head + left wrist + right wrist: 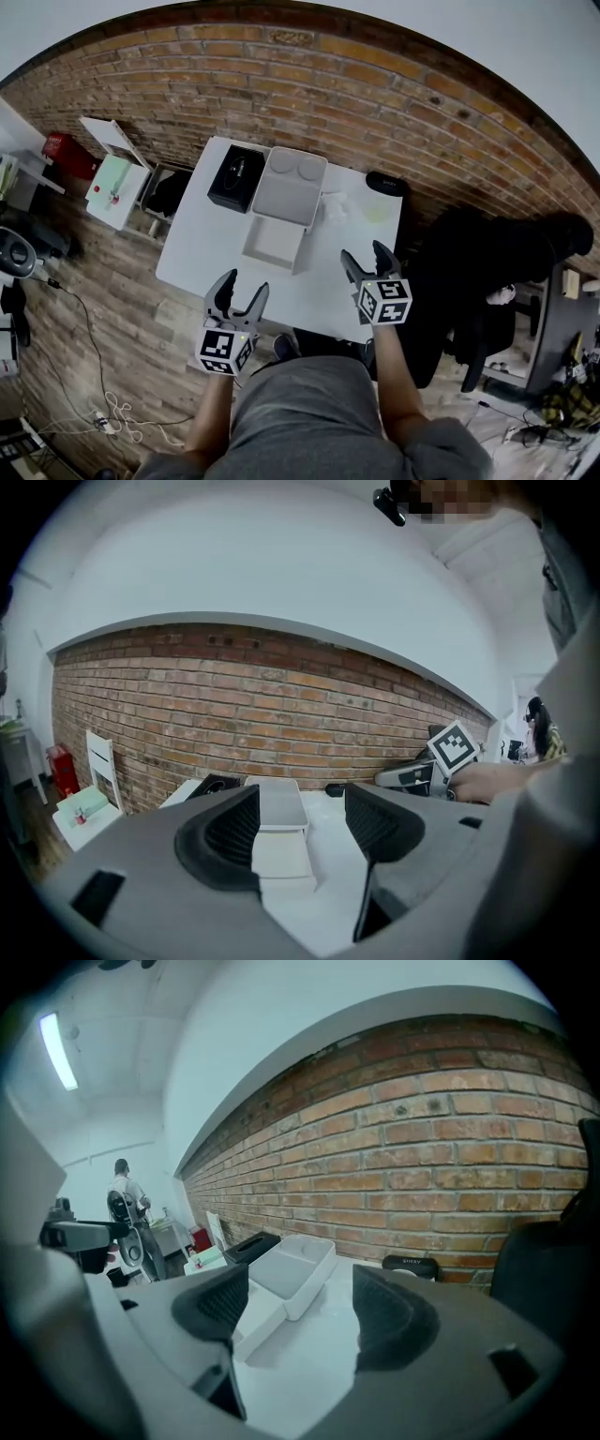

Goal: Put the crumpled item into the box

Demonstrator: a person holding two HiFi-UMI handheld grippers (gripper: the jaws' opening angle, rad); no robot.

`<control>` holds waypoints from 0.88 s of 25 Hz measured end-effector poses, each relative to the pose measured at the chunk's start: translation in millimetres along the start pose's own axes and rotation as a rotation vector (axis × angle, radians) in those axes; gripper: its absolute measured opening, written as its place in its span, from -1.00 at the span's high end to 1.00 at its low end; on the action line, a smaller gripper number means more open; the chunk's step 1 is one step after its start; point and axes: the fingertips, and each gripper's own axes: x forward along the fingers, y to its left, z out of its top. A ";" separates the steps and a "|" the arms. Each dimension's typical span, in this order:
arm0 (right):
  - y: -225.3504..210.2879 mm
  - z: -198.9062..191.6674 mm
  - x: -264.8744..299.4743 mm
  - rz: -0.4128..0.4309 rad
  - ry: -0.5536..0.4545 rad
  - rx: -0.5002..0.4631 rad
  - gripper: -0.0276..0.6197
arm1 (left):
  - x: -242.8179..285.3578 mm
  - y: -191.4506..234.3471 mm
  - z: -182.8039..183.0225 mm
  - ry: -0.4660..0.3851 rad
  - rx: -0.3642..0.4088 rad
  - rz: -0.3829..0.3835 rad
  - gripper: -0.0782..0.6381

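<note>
The crumpled item (335, 207), a small white wad, lies on the white table (202, 248) just right of the open white box (289, 186). The box's shallow second half (275, 243) rests in front of it. My left gripper (244, 286) hovers over the table's near edge, jaws open and empty, facing the white box (279, 829). My right gripper (364, 253) hangs over the near right part of the table, short of the wad, open with nothing between its fingers. The white box (292, 1272) sits ahead of it, slightly left.
A black box (235, 177) stands left of the white box. A small black device (385, 183) and a pale yellowish patch (378, 209) sit at the far right corner. A black chair (487, 272) is right of the table, white furniture (117, 183) left. Brick wall behind.
</note>
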 end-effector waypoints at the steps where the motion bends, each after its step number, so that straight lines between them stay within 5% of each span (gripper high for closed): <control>1: -3.2 -0.9 4.7 -0.001 0.005 0.010 -0.18 | 4.0 1.1 -1.5 0.008 0.000 -0.004 0.02; 15: -35.2 -29.0 78.0 -0.013 0.126 0.010 -0.09 | 45.1 26.8 -1.7 0.045 -0.027 0.008 0.03; 18: -50.3 -33.4 96.1 -0.054 0.117 0.010 0.15 | 53.9 29.1 -2.6 0.060 -0.021 -0.002 0.02; 22: -62.2 -47.5 118.1 -0.052 0.153 0.012 0.14 | 62.5 31.6 -4.8 0.070 -0.026 -0.005 0.03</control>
